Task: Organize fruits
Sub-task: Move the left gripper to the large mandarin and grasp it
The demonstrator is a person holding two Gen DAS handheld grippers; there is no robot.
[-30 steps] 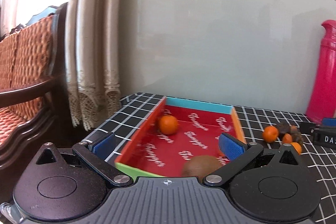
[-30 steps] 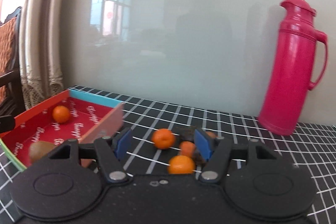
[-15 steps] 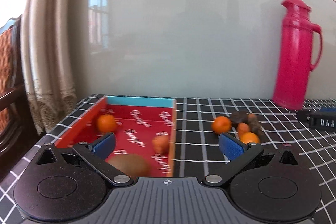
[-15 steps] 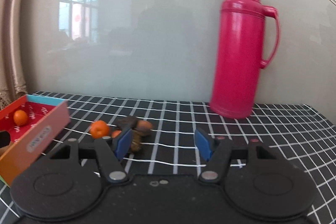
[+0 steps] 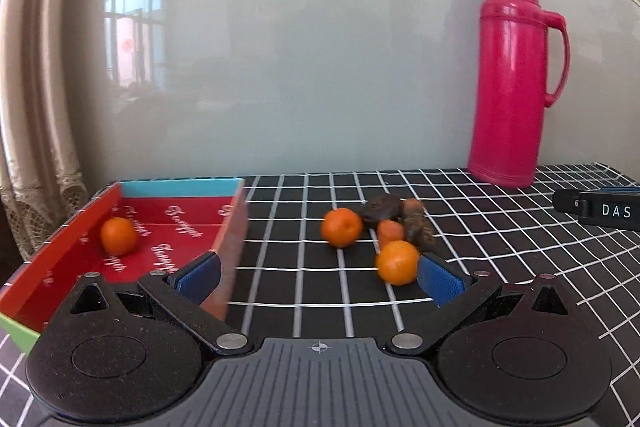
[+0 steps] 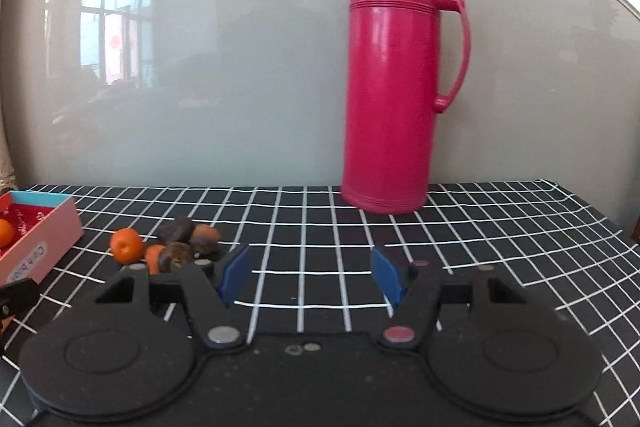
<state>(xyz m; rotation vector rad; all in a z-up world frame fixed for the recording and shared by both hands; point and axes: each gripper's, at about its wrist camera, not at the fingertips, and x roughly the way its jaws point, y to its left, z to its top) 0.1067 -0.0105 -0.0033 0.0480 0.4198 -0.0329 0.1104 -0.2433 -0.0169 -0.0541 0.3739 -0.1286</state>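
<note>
A red tray (image 5: 228, 223) with a blue far wall sits at the left; one orange (image 5: 118, 235) lies in it. A pile of fruit lies on the checked cloth: an orange (image 5: 341, 227), a nearer orange (image 5: 397, 262), a small orange piece (image 5: 390, 231) and dark brown fruits (image 5: 381, 207). My left gripper (image 5: 318, 279) is open and empty, its right pad beside the nearer orange. My right gripper (image 6: 310, 277) is open and empty, right of the pile (image 6: 176, 253). The tray (image 6: 44, 247) shows at the right wrist view's left edge.
A tall pink thermos (image 5: 510, 79) stands at the back right against the grey wall; it also shows in the right wrist view (image 6: 394, 75). A curtain (image 5: 32, 107) hangs at the left. The other gripper's black body (image 5: 600, 211) shows at the right edge.
Both views have swung right. The left gripper left the tray, where a kiwi lay, and now faces the fruit pile. The right gripper moved right, past the pile.
</note>
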